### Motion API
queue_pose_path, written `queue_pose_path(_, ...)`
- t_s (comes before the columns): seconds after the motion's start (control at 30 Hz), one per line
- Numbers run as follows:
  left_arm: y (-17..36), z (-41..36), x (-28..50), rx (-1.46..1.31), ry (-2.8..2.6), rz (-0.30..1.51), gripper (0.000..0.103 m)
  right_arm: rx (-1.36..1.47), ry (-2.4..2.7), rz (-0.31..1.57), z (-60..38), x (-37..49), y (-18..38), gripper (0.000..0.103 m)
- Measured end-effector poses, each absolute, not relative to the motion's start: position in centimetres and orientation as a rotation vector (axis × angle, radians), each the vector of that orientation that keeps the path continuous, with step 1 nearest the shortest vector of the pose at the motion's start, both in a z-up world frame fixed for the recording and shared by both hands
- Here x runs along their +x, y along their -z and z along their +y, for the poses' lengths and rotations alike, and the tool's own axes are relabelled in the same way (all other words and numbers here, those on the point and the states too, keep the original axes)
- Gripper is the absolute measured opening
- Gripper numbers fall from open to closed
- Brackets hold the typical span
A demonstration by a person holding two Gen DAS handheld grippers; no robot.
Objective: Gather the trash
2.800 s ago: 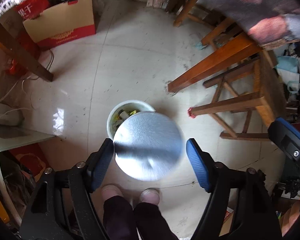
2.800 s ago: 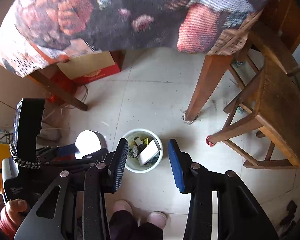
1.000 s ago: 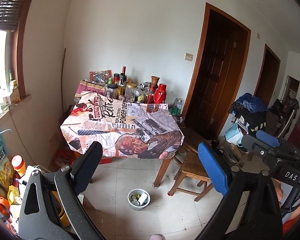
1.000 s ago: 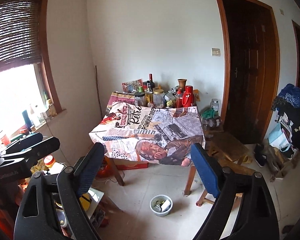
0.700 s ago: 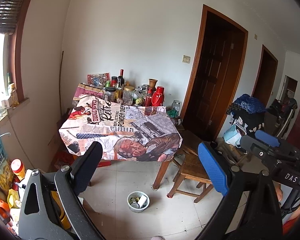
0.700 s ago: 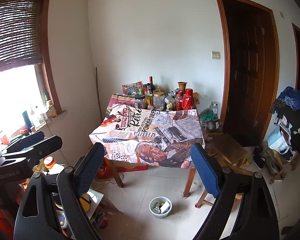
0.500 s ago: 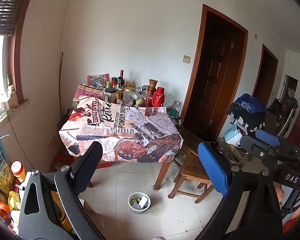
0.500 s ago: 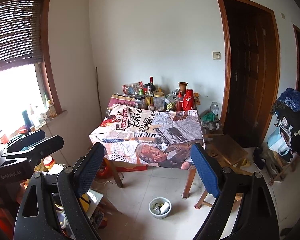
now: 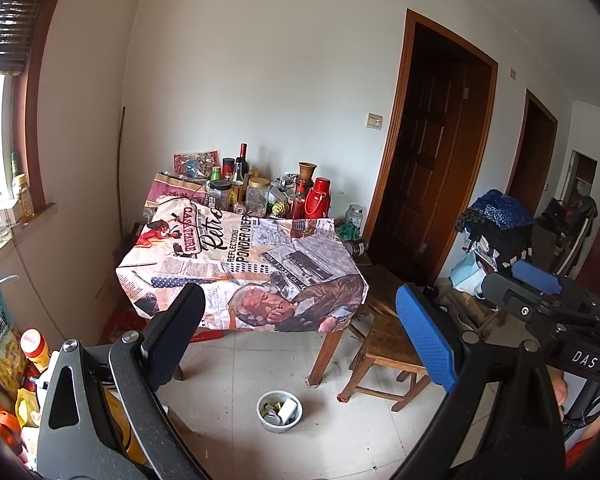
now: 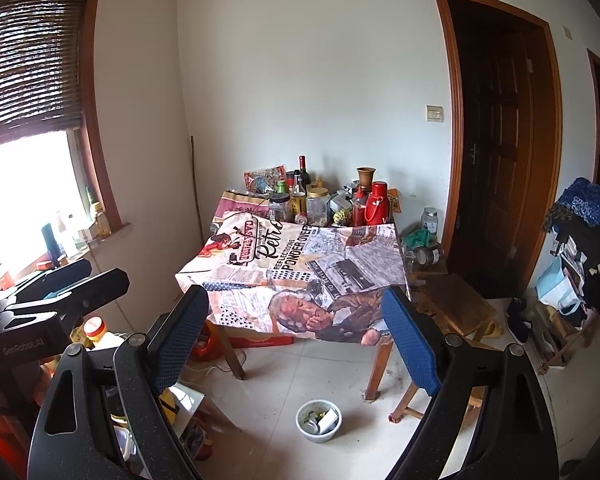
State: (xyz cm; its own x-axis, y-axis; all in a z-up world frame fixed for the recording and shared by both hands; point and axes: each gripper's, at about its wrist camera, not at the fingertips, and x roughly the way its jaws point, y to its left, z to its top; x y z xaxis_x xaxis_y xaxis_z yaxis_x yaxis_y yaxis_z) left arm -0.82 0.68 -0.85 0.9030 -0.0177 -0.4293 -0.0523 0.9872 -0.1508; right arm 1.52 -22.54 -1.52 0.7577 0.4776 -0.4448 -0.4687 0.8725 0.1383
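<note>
A small white trash bin (image 9: 279,411) stands on the tiled floor in front of the table, with a can, wrappers and a white box in it. It also shows in the right wrist view (image 10: 319,421). My left gripper (image 9: 300,338) is open and empty, held high and far back from the bin. My right gripper (image 10: 296,338) is open and empty too, also high above the floor. The right gripper's body (image 9: 548,312) shows at the right of the left wrist view.
A table (image 9: 240,264) with a newspaper-print cloth carries bottles, jars and a red flask (image 9: 318,198) at its back. A wooden chair (image 9: 388,344) stands right of it. Dark doors (image 9: 432,184) are at right. Clutter lies at the left wall (image 9: 32,356).
Since 2.8 s ago both grippers rose from just above the bin to a high view of the room, and the round metal lid by the left gripper is out of view. The last second shows only slight drift.
</note>
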Motion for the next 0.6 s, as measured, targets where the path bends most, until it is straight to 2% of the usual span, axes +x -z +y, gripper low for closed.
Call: queue_pose_path(0.6,0.2,0.5,0.3,-0.156,-0.024,0.432,0.100,0.017,-0.514,0.479,-22.0,2.6,1.0,0.086)
